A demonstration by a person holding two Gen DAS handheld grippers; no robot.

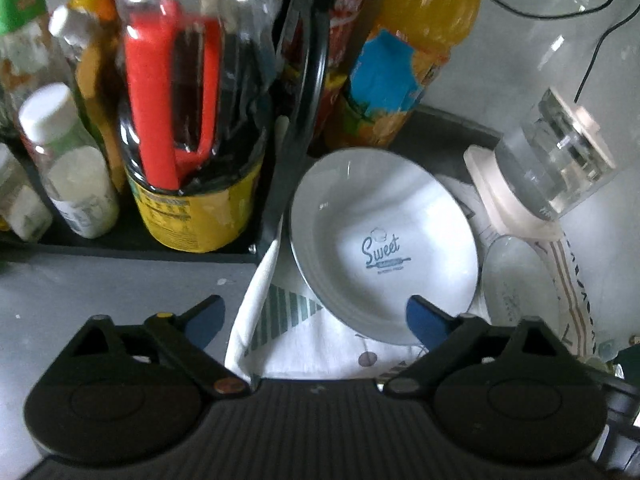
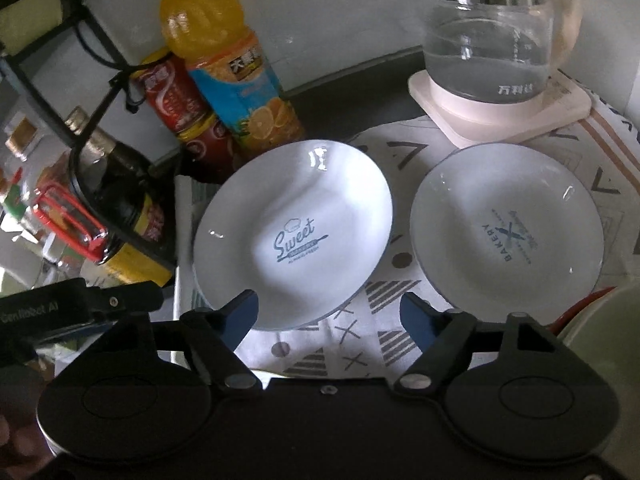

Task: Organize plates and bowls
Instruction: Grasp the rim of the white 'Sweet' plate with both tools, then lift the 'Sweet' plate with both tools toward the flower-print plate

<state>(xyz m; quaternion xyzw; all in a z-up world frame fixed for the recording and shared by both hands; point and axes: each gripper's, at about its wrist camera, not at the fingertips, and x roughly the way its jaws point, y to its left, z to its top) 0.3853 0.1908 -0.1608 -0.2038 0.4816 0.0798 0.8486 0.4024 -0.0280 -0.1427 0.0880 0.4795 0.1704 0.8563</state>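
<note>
Plates: two white, grey-rimmed plates lie face up on a patterned cloth spread over the bench. The "Sweet" plate is on the left portion of the cloth; the "Bakery" plate lies to its right, apart from it, with a strip of cloth between them. Both are round, so neither has a long axis. In the right wrist view, the "Sweet" lettering reads upright and slants up to the right; the "Bakery" lettering runs nearly vertical, turned sideways.

Right tool: jaws spread wide, nothing between them. The left blue fingertip overlaps the near rim of the "Sweet" plate in the view; contact cannot be determined. The "Bakery" plate lies ahead and to the right of the tool.

Left tool: jaws spread wide, nothing between them. The "Sweet" plate lies directly ahead; its near rim passes behind the right blue fingertip.

Surroundings: a glass kettle stands on a pale base behind the "Bakery" plate. An orange juice bottle and a red can stand behind the "Sweet" plate. A dark sauce bottle with a red handle stands in a black rack to the left.
</note>
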